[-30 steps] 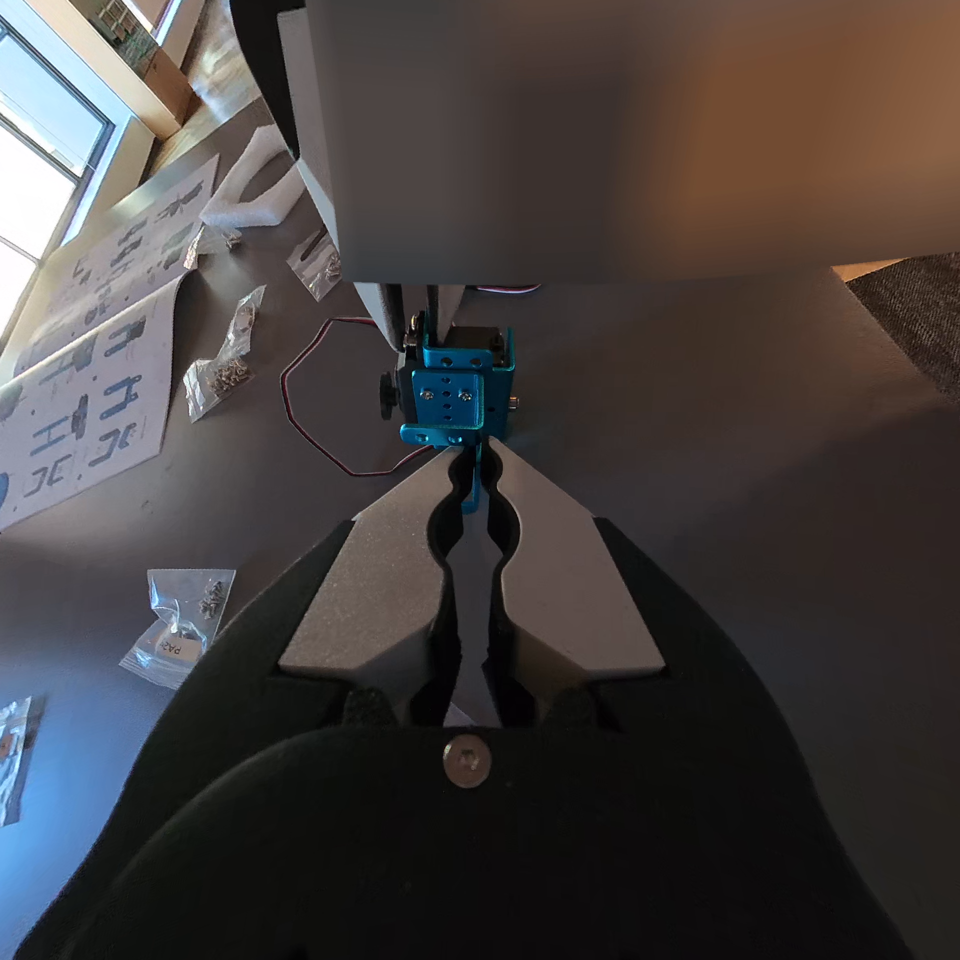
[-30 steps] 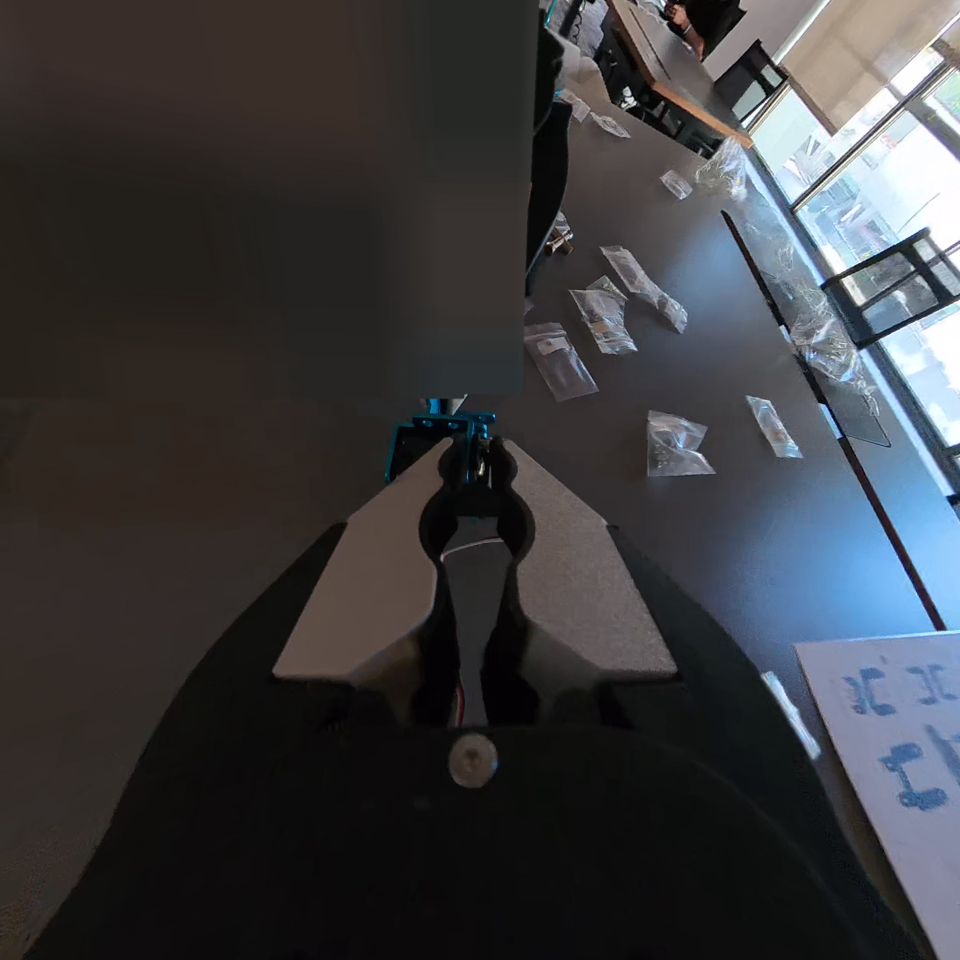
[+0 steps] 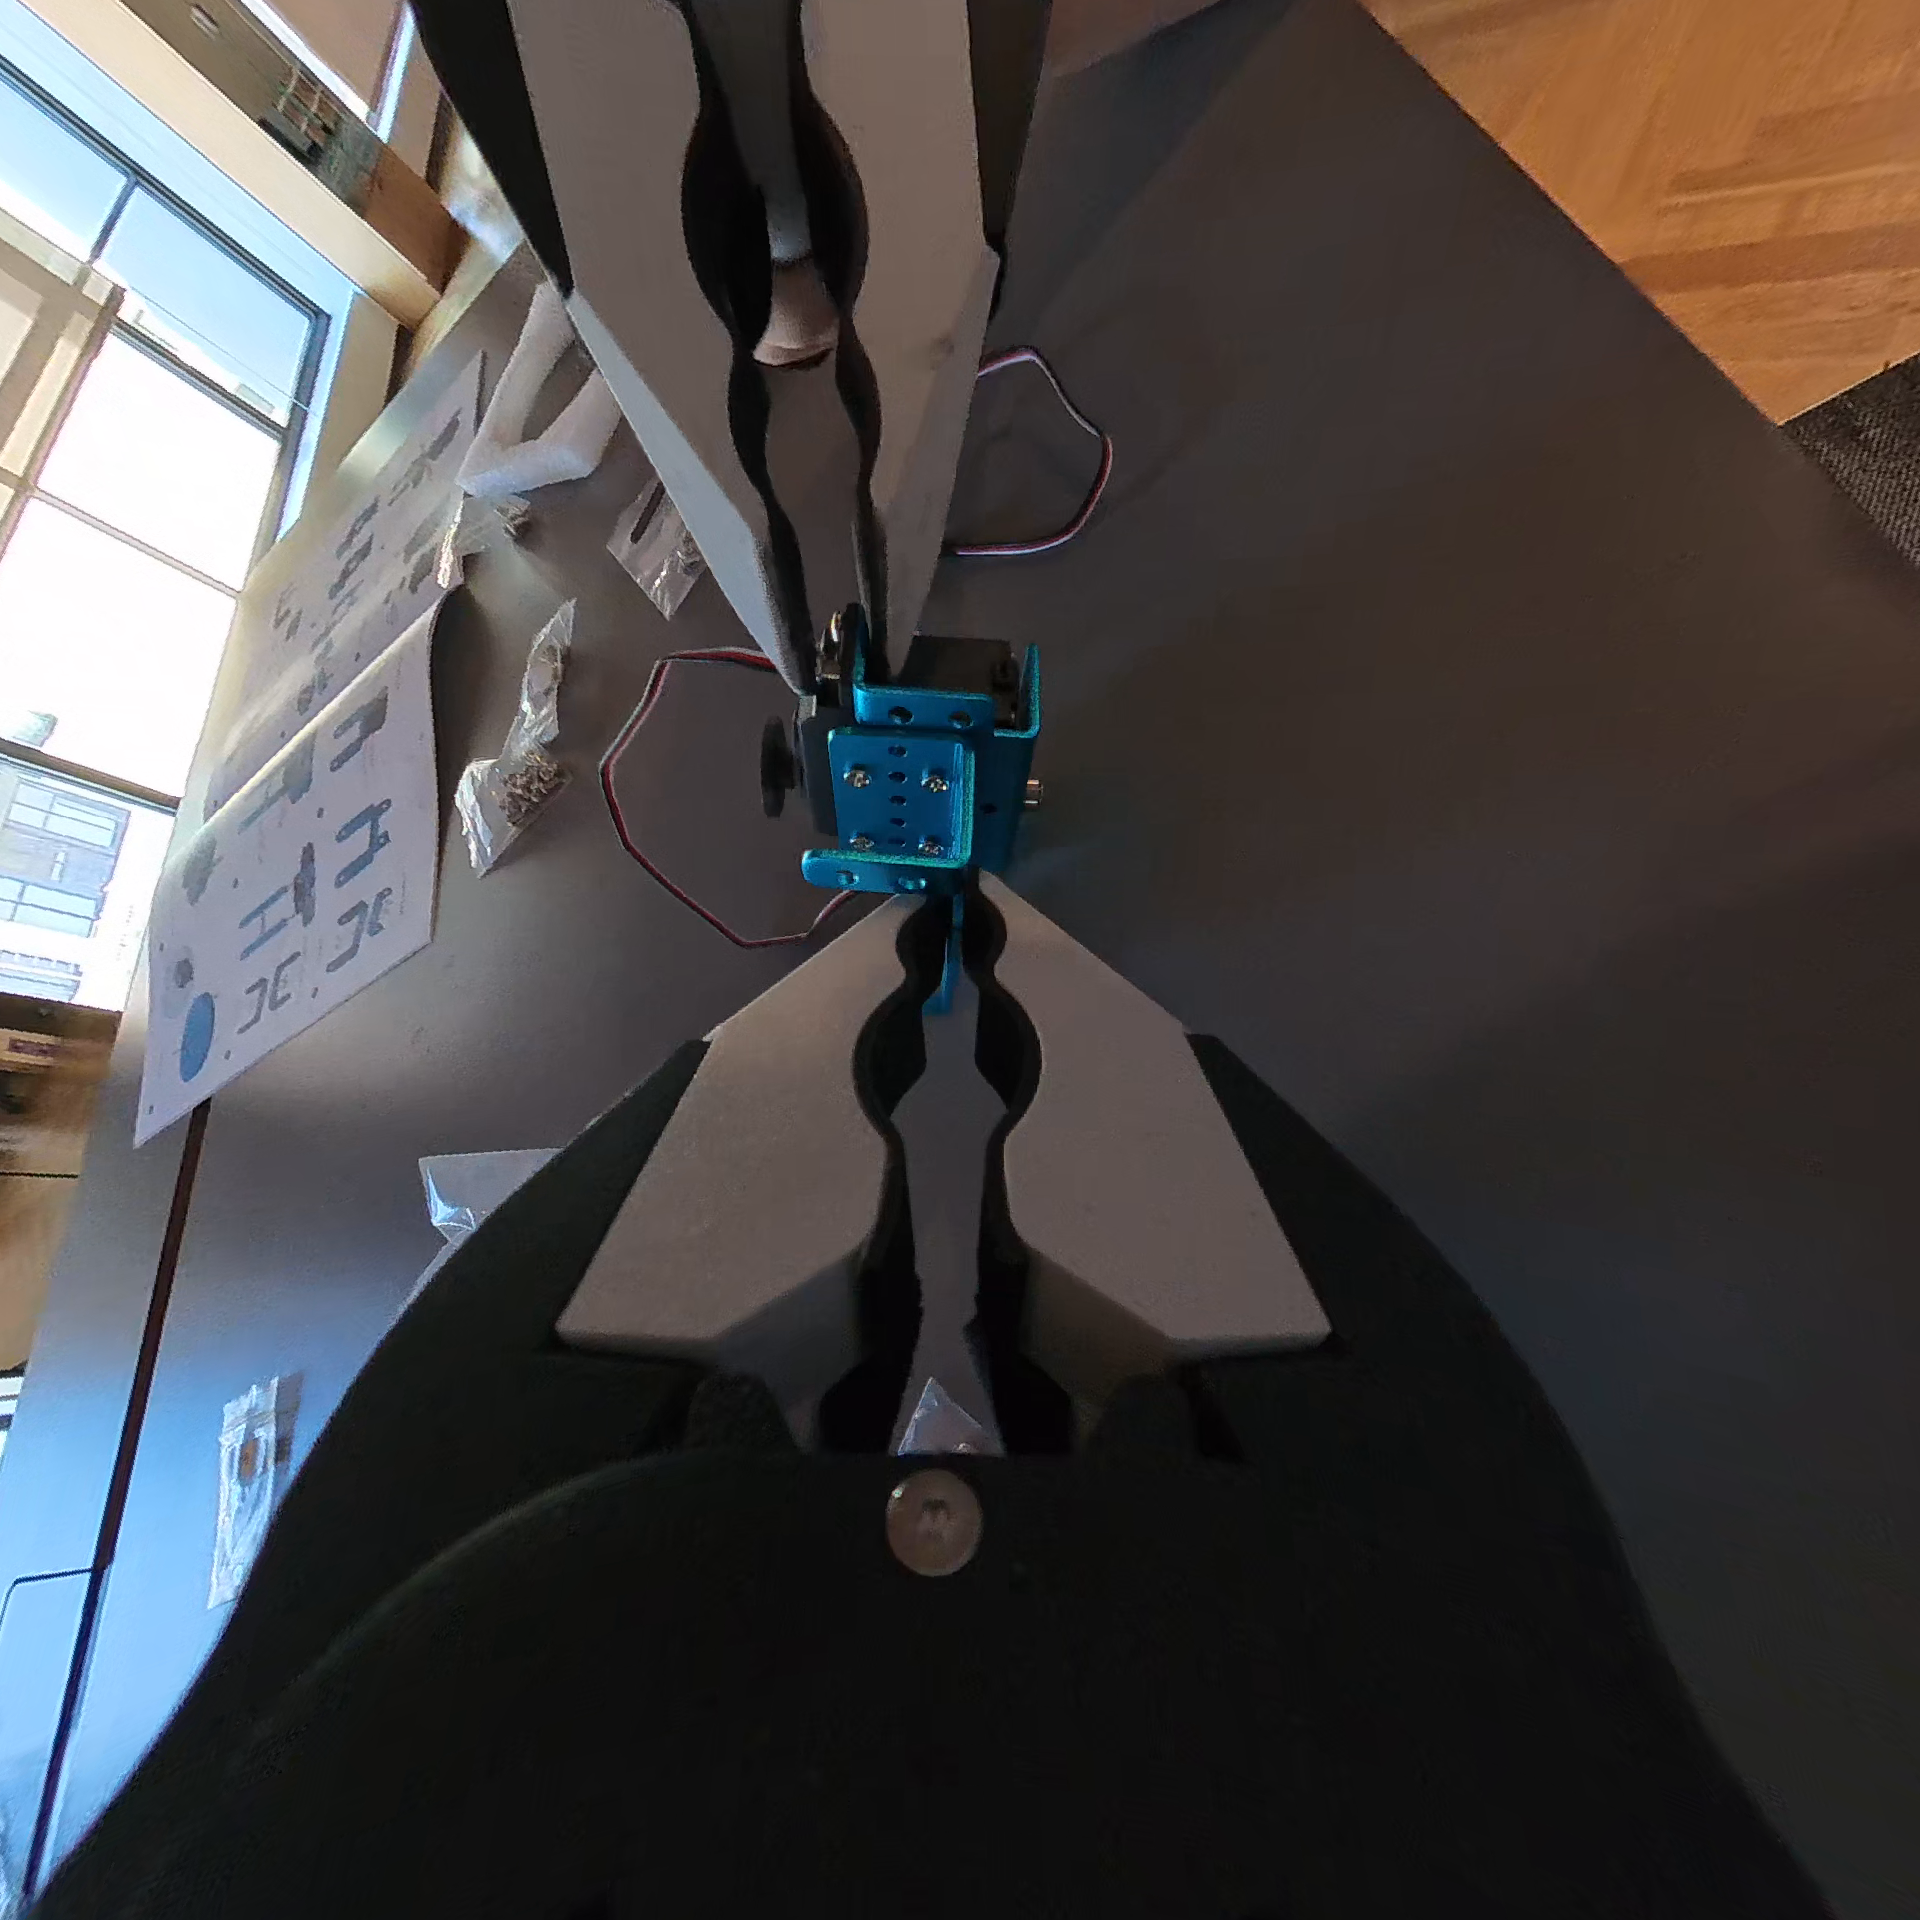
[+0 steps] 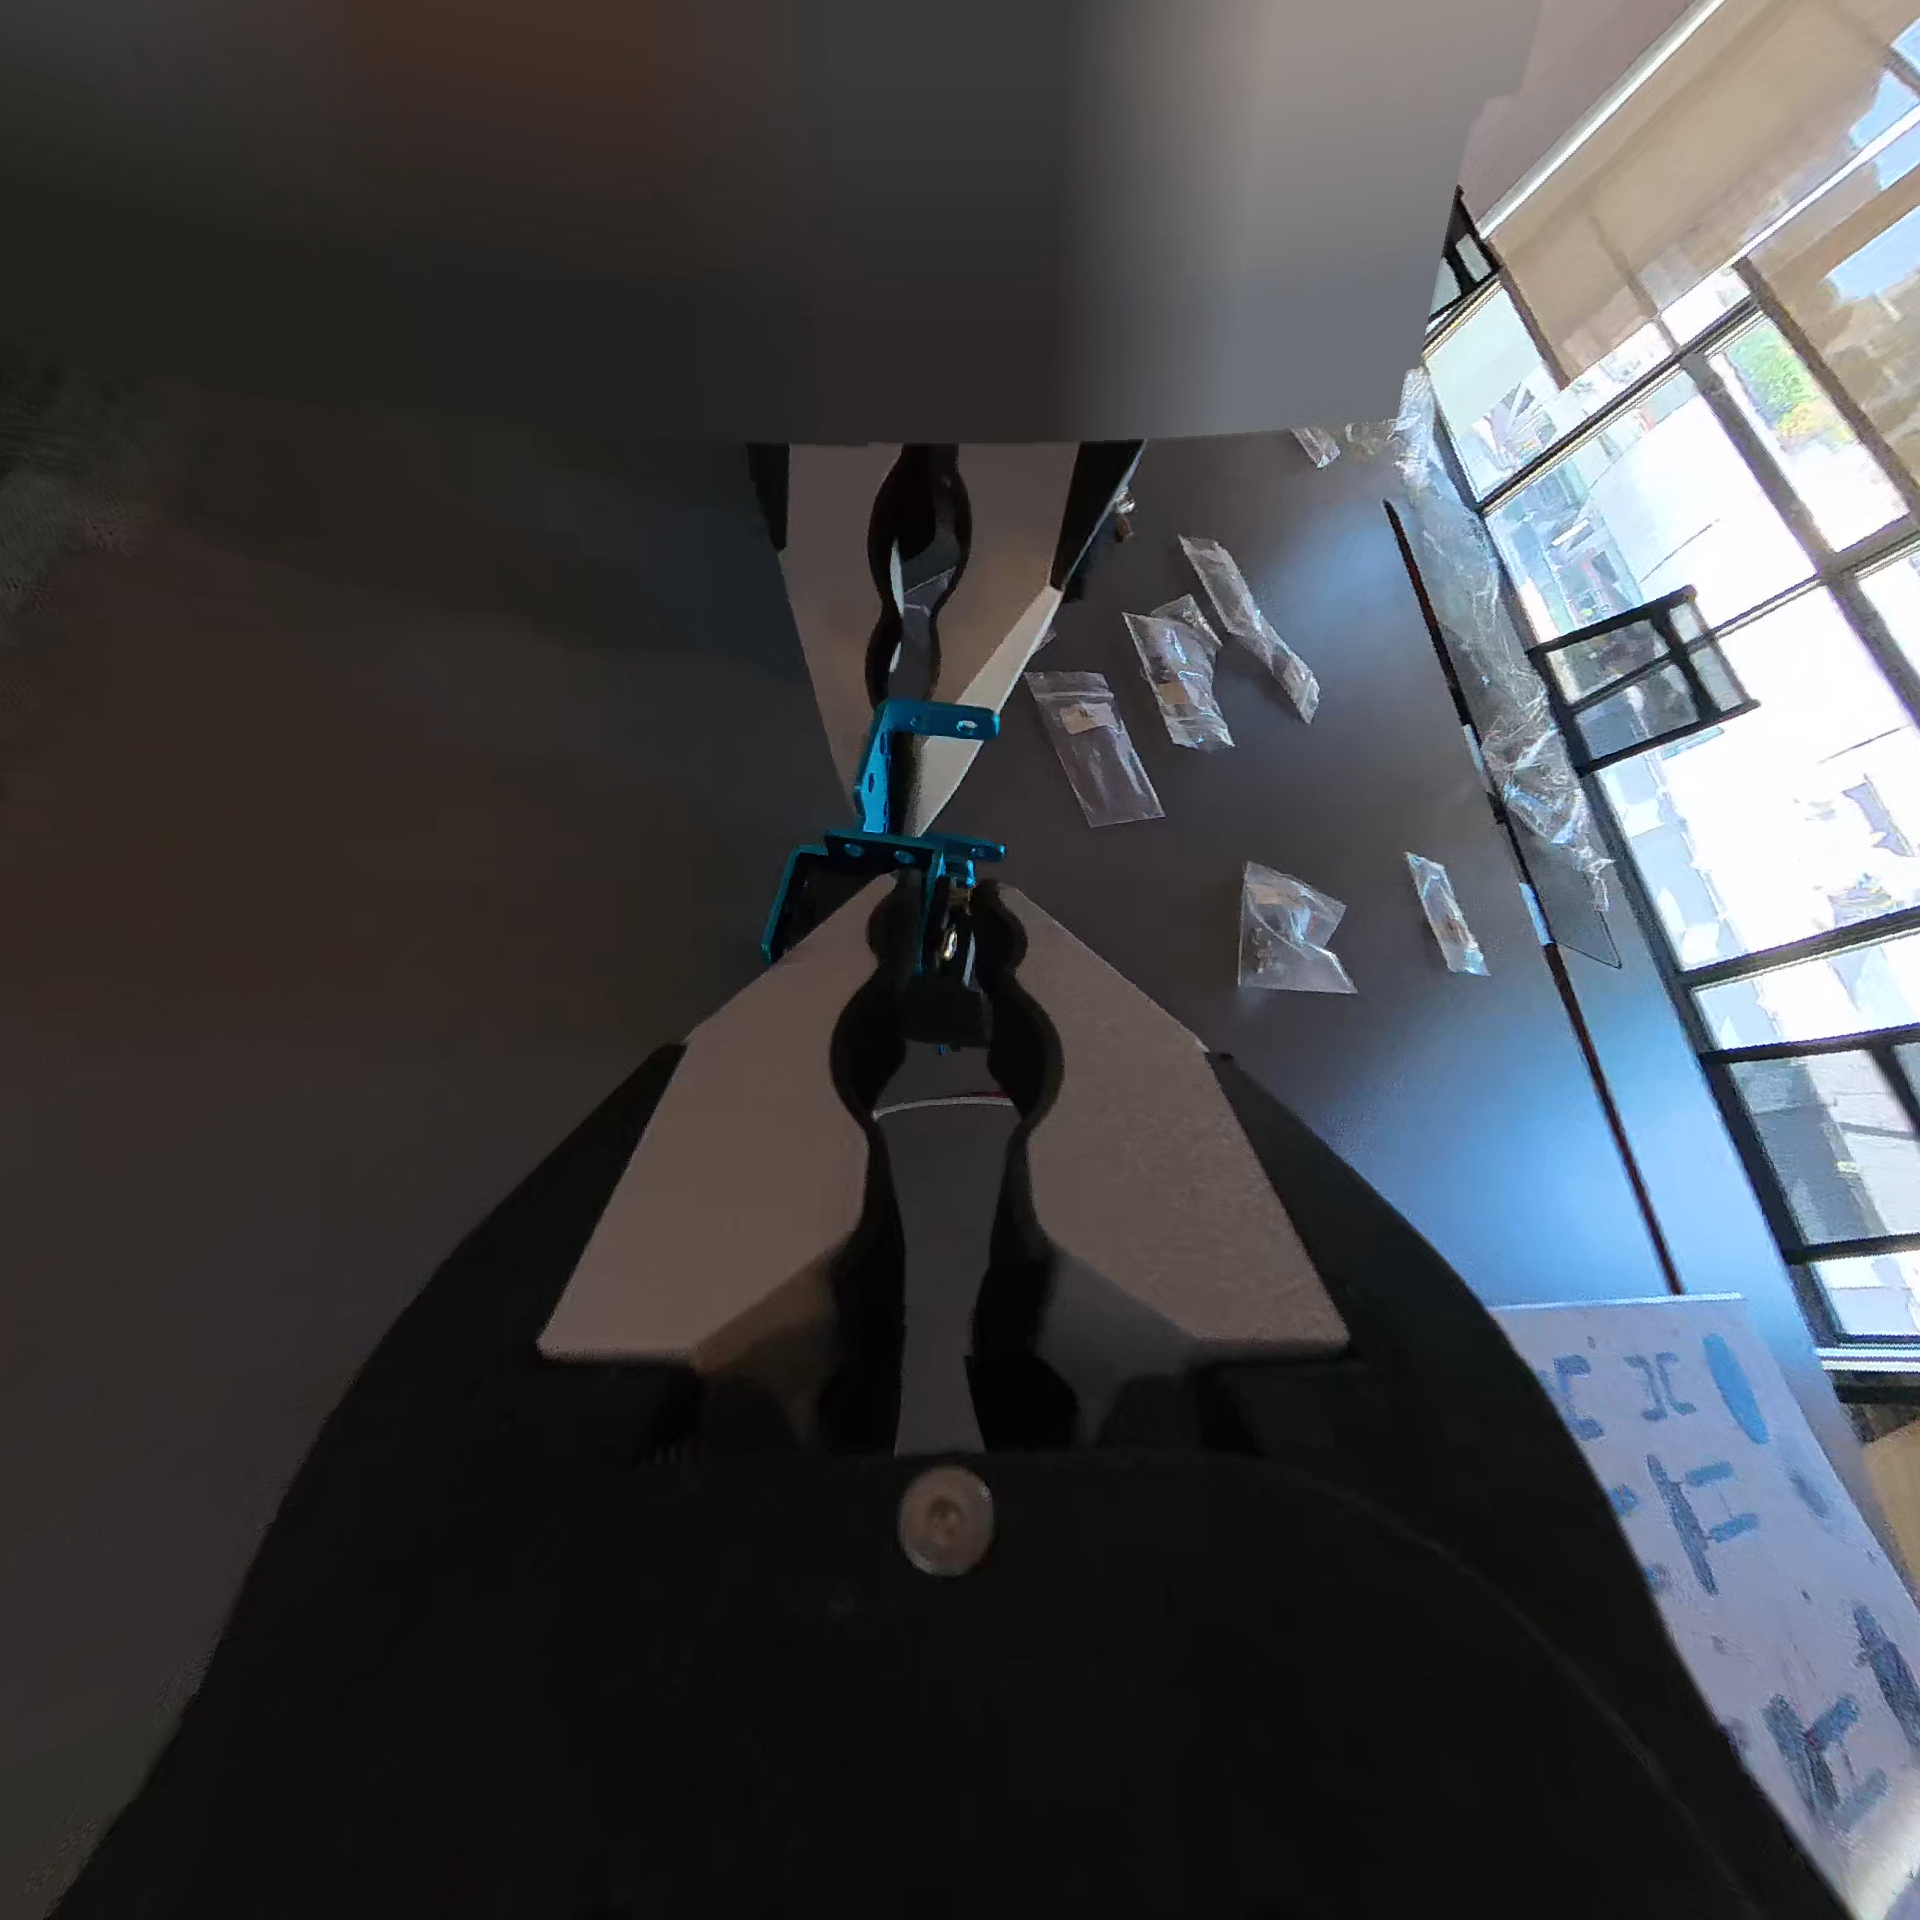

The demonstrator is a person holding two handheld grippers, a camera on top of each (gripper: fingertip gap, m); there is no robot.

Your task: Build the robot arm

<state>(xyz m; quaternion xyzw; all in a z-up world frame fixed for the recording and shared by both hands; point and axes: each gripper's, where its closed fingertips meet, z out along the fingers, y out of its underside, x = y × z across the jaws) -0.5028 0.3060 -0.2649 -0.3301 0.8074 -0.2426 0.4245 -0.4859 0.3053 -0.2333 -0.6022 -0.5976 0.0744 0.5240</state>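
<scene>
A blue metal bracket assembly (image 3: 902, 790) with a black servo (image 3: 961, 665) in it hangs between both grippers above a dark grey table (image 3: 1455, 831). My left gripper (image 3: 948, 909) is shut on a blue tab at the assembly's near end. My right gripper (image 3: 842, 665) comes in from the top of the left wrist view and grips the servo end. In the right wrist view my right gripper (image 4: 930, 894) is shut on the black servo part (image 4: 940, 997), with the blue bracket (image 4: 883, 769) just beyond and the left gripper (image 4: 904, 769) on its far end. A red, black and white wire (image 3: 665, 831) trails from the servo.
An open instruction booklet (image 3: 301, 831) and small bags of screws (image 3: 514, 790) lie left on the table. More clear bags (image 4: 1184, 675) lie right of the grippers in the right wrist view. Windows (image 4: 1714, 623) run along the far side. Wood floor (image 3: 1662, 156) shows past the table edge. Some 4 cm of space lies between my two pairs of fingers.
The blur patch over the top of the left wrist view is gone, so the right gripper shows. The assembly sits closer in both views. Both grips have stayed shut.
</scene>
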